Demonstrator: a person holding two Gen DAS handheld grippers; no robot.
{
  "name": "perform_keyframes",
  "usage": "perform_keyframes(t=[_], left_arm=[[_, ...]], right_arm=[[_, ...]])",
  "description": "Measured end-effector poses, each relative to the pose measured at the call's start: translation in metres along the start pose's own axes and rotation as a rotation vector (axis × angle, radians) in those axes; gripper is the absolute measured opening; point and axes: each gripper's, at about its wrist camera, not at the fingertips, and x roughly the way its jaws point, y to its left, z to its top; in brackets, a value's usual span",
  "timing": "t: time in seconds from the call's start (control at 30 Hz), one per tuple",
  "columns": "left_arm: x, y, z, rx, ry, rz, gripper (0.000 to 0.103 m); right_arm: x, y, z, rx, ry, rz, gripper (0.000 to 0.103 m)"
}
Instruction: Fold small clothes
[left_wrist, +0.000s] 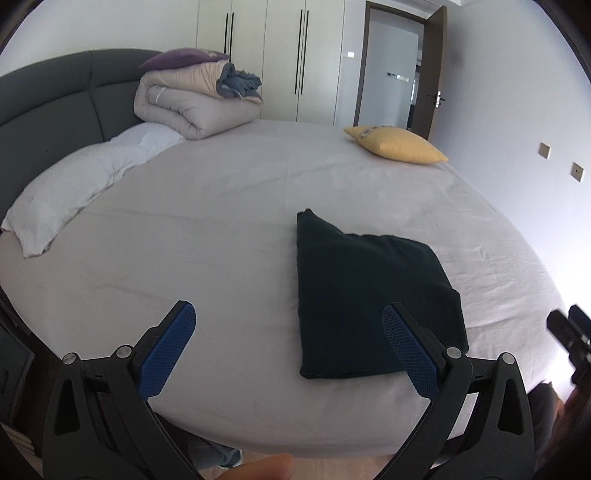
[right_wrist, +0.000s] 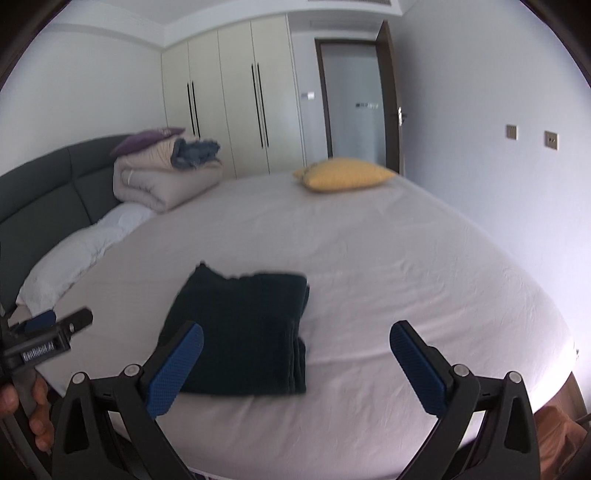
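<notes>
Lying folded square on the bed sheet (left_wrist: 221, 221), dark garment (left_wrist: 362, 295); both grippers wide, empty.

Mounted behind each gripper's fingers, looking slantwise down over the bed (left_wrist: 221, 221) from its near edge; sharing the folded dark cloth (left_wrist: 365, 295), headboard, wardrobe.

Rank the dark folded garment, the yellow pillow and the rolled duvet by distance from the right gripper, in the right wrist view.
1. Dark folded garment, just ahead, left of centre.
2. Yellow pillow, far edge of the bed.
3. Rolled duvet, far left by the headboard; close to the pillow's range.
</notes>
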Motion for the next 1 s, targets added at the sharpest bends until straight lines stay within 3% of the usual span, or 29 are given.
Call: perform_keyframes(t=[0.33, 1.0], left_arm=[[0.013, -0.018, -0.014, 0.056, 0.032, -0.015, 0.103], [0.037, -0.020, -0.027, 0.061, 0.077, -0.023, 0.103]], right_arm=[[0.020, 0.006, -0.021, -0.017, 0.110, -0.038, 0.103], [0.031, 0.001, -0.027, -0.013, 0.157, -0.046, 0.103]])
